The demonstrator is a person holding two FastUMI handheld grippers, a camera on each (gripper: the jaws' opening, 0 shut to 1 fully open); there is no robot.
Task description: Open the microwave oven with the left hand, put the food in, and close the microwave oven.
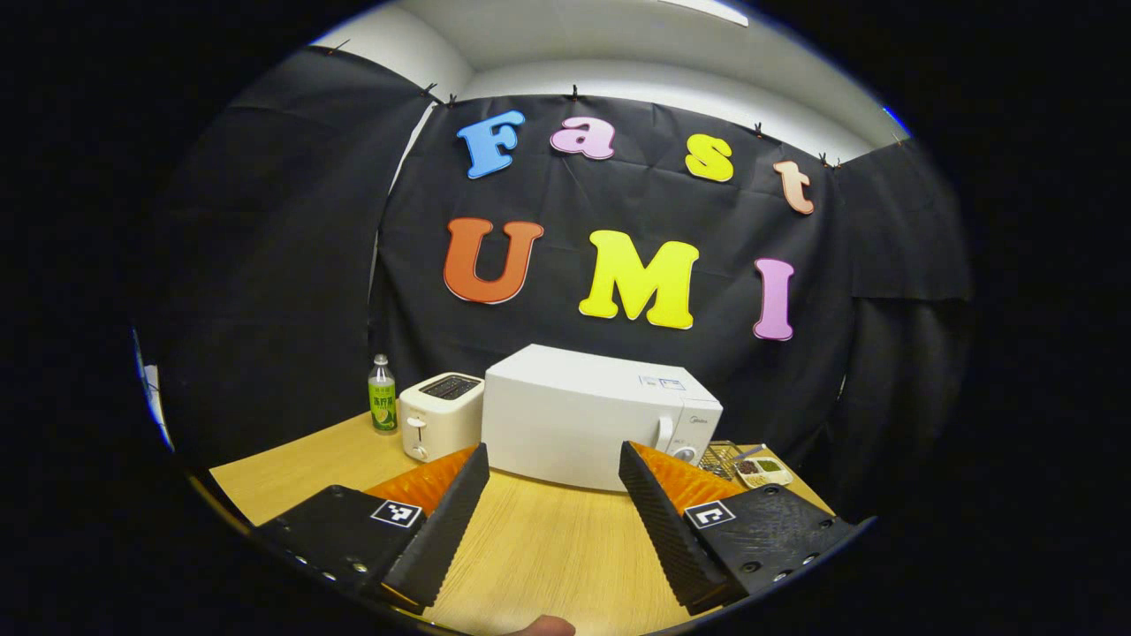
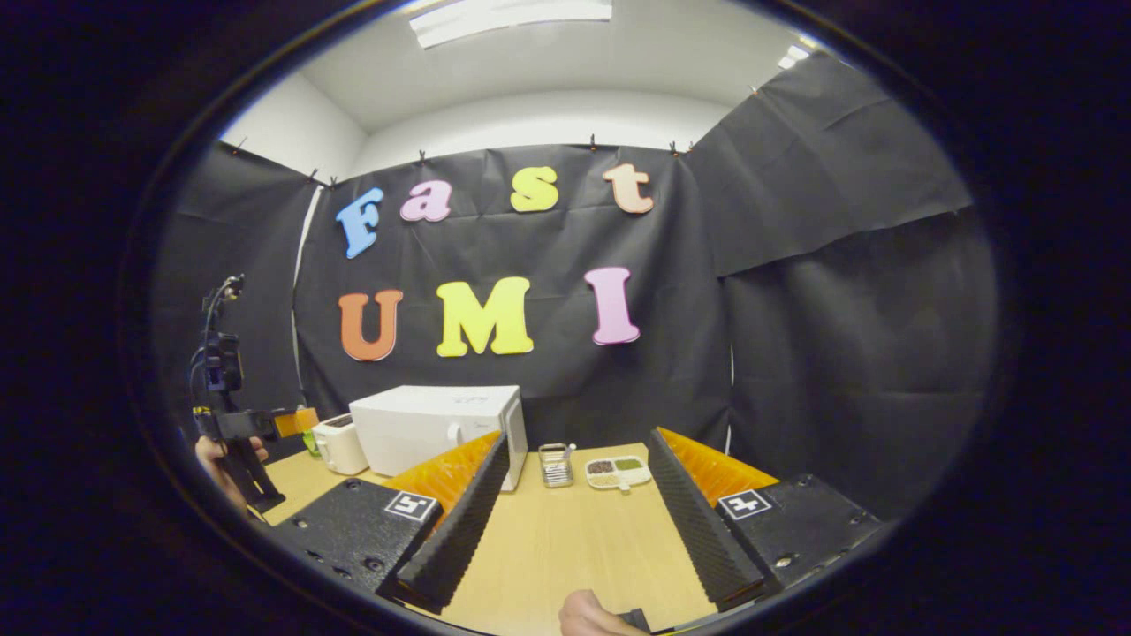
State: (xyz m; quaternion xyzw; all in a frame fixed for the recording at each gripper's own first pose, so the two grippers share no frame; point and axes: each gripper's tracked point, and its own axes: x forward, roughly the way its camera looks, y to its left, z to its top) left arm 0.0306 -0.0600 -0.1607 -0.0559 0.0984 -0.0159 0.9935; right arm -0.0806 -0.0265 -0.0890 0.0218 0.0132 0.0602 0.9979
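Toaster (image 2: 339, 444) partly hidden behind microwave (image 2: 437, 428).

Left gripper (image 1: 552, 481) with ridged wedge fingers, square coded tags and screws on its flat mounts, right gripper (image 2: 574, 477) built alike

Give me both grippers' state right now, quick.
Left gripper: open, holding nothing, above the table facing the closed microwave oven.
Right gripper: open, holding nothing.
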